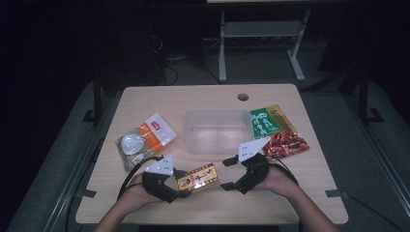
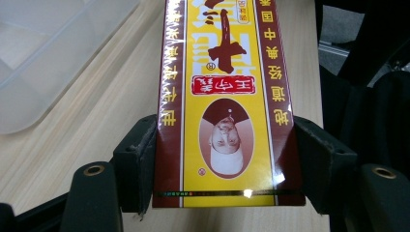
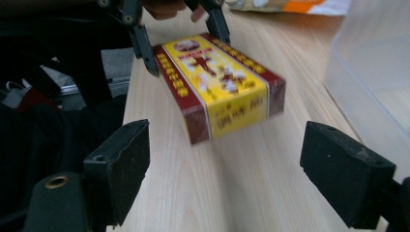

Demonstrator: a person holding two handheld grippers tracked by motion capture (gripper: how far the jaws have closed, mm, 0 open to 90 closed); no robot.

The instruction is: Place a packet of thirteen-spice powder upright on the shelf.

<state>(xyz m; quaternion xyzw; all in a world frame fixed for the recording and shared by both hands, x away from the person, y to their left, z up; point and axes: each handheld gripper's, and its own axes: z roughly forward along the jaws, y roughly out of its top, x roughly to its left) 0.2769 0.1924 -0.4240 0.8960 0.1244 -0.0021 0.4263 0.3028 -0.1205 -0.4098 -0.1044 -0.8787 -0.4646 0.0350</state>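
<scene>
Yellow-and-maroon box (image 1: pixel 197 178): stiff glossy card, probably light, slippery on its faces. Held off the table (image 1: pixel 145 99) near its front edge, left gripper (image 1: pixel 175 186) pinching its long sides. Right gripper (image 1: pixel 227 174) spread, empty, just beside the free end. Best grasped across the narrow width.

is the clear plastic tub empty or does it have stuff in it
Empty: the clear plastic tub shows just its bare bottom in the high view, with the snack packets lying outside it on the table.

Black grippers (image 1: pixel 180 185) with blocky black fingers (image 2: pixel 137 162), brass-ringed screw holes, grey three-cornered plates, black cables.
</scene>
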